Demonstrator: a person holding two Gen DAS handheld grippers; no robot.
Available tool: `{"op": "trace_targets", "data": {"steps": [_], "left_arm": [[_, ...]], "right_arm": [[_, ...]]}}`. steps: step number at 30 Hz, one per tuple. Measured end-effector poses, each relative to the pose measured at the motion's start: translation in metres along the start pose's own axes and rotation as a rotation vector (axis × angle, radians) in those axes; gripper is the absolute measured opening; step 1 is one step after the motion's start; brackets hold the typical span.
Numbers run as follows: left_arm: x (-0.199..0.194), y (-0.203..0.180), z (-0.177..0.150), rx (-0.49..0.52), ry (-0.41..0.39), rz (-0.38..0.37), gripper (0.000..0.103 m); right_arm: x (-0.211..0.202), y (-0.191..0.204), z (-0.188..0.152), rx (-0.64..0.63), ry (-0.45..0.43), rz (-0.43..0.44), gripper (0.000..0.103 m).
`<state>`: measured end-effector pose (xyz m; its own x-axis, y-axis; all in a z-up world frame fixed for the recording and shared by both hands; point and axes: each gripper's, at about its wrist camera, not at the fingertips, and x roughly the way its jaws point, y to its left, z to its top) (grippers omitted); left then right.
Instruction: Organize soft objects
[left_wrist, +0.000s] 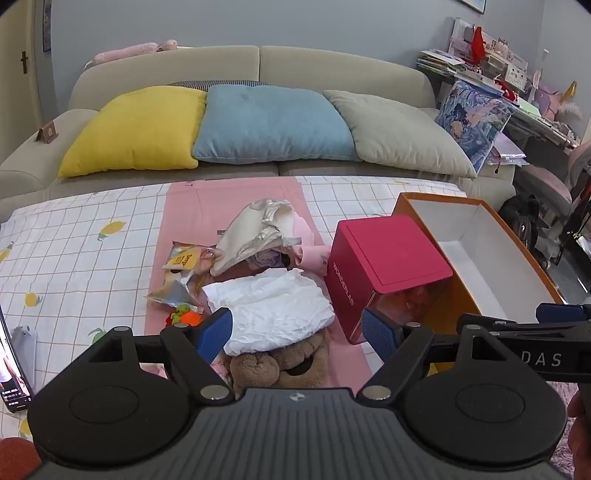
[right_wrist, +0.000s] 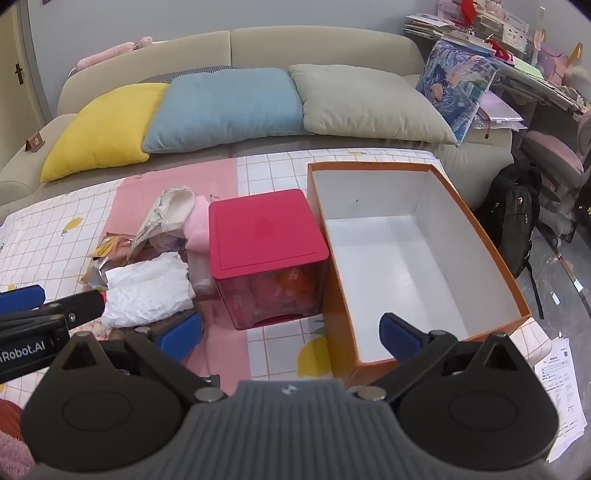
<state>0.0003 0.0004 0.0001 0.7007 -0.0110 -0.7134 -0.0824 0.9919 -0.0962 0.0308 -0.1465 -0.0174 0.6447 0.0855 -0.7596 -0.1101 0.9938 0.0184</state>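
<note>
A heap of soft things lies on the pink mat (left_wrist: 184, 206): a crumpled white cloth (left_wrist: 273, 310), a brown plush (left_wrist: 280, 363) under it, a cream fabric piece (left_wrist: 251, 236), pink cloth (right_wrist: 197, 229) and snack packets (left_wrist: 184, 258). My left gripper (left_wrist: 299, 332) hovers open just over the white cloth and the plush, touching neither. The pink lidded cube box (right_wrist: 266, 229) stands right of the heap, and beside it the open orange box (right_wrist: 417, 258), white inside, holds nothing. My right gripper (right_wrist: 291, 334) hangs open in front of the cube, with nothing between its pads.
A small orange and green toy (left_wrist: 184, 314) lies by the heap. The lemon-print tablecloth (left_wrist: 81, 251) covers the table. Behind are a sofa with yellow (left_wrist: 136, 129), blue (left_wrist: 269, 125) and grey cushions (left_wrist: 402, 129). A black backpack (right_wrist: 513, 218) and papers (right_wrist: 561, 398) lie at right.
</note>
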Motion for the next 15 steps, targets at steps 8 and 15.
{"op": "trace_targets", "data": {"steps": [8, 15], "left_arm": [[0.007, 0.005, -0.01, 0.002, 0.008, 0.001, 0.093], [0.007, 0.0, -0.004, 0.013, 0.037, 0.012, 0.093]], "right_arm": [[0.001, 0.002, 0.0, -0.005, 0.004, -0.008, 0.1], [0.006, 0.001, -0.002, -0.007, 0.007, -0.009, 0.1]]}}
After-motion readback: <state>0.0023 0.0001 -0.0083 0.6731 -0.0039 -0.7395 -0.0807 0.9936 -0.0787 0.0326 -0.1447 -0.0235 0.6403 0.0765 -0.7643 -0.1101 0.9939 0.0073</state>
